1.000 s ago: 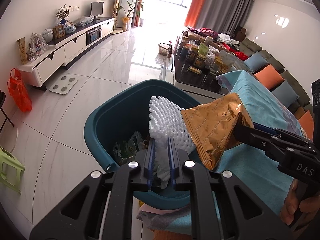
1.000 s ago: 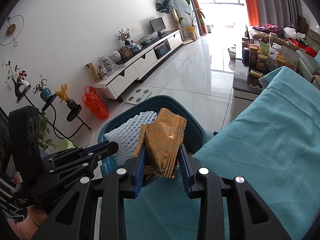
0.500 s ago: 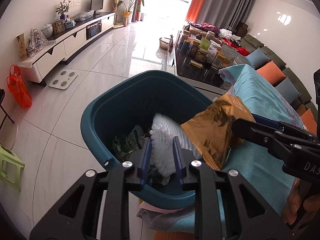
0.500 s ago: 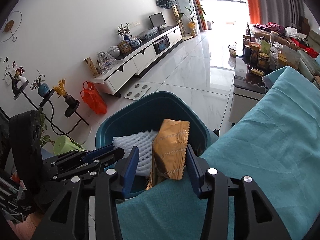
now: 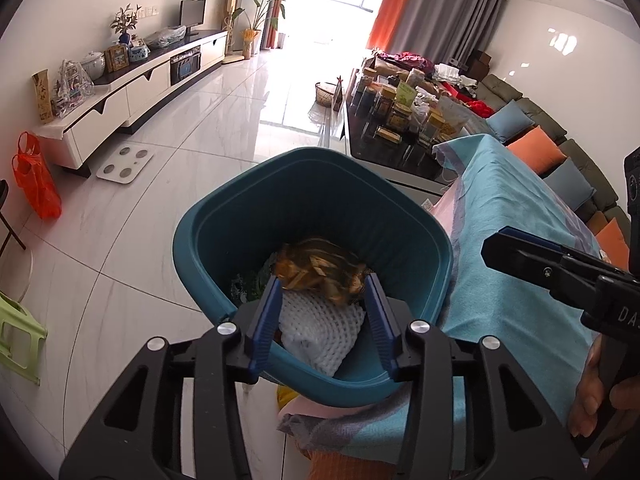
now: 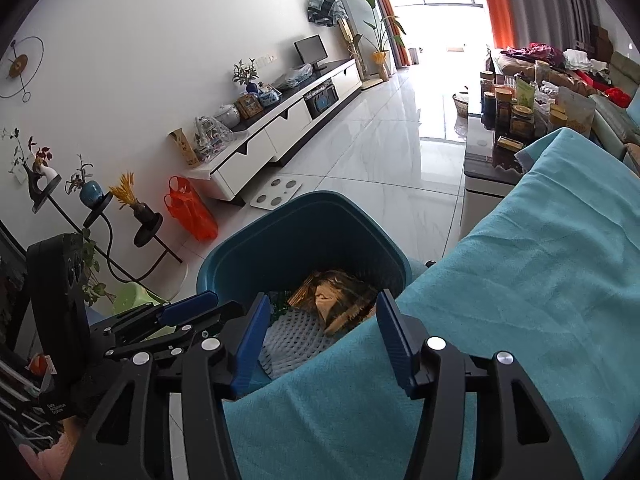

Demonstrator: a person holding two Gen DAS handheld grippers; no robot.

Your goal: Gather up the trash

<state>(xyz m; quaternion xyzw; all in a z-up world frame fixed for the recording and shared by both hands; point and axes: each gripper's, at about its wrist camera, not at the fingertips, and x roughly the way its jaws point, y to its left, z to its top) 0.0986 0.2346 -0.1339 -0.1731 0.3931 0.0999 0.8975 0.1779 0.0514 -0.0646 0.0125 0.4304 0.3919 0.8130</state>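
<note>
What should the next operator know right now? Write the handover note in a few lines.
Left gripper: jaws opening, nothing pressed between them, above the teal bin.
Right gripper: jaws opening too, nothing held, over the edge of the teal cloth beside the bin.
Trash: the white foam net and the gold snack wrapper both lie inside the bin, on other litter.
Done: both pieces are in.
Left: draw both grippers back and look over the cloth for more trash; none shows in these views.
</note>
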